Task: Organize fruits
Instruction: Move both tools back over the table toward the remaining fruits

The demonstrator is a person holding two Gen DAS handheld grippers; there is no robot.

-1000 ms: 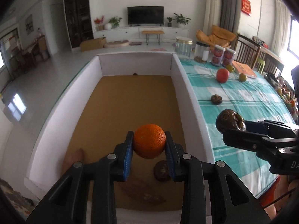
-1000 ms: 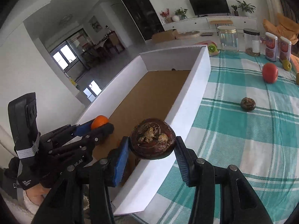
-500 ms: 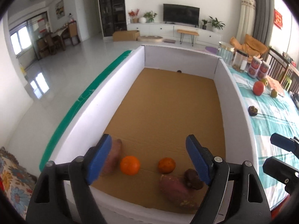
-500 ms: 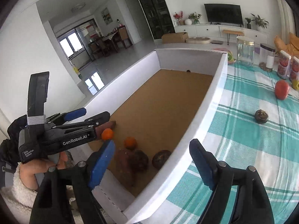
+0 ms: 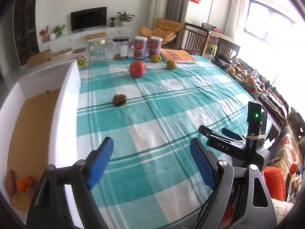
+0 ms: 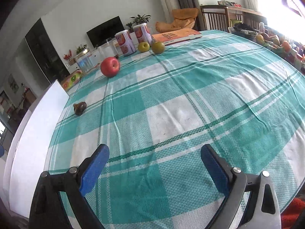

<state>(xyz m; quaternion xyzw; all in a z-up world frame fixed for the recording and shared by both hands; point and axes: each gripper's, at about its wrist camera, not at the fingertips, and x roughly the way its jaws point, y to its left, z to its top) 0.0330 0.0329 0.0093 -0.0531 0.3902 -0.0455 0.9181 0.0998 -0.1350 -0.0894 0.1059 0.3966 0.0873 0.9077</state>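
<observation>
Over the green checked tablecloth (image 5: 171, 114), my left gripper (image 5: 151, 145) is open and holds nothing. My right gripper (image 6: 154, 154) is also over the cloth; its jaws are opening, with nothing between them. It shows at the right of the left wrist view (image 5: 213, 131). On the cloth ahead lie a dark brown fruit (image 5: 119, 99) (image 6: 79, 108), a red apple (image 5: 137, 68) (image 6: 110, 66) and two green fruits (image 5: 156, 58) (image 5: 171, 64). The white box (image 5: 64, 103) at the left holds oranges (image 5: 23, 184) and a sweet potato (image 5: 9, 179).
Glass jars (image 5: 97, 49), two printed cans (image 5: 140, 47) and an orange book (image 5: 177, 55) stand at the table's far end. A kiwi-printed pack (image 5: 82, 63) lies by the box corner. Wooden chairs (image 5: 198, 38) and a cluttered row of items (image 5: 247, 80) border the right side.
Both grippers opened and let go: the orange and the brown fruit now lie in the box. Both hands then swung right, from over the box to over the tablecloth.
</observation>
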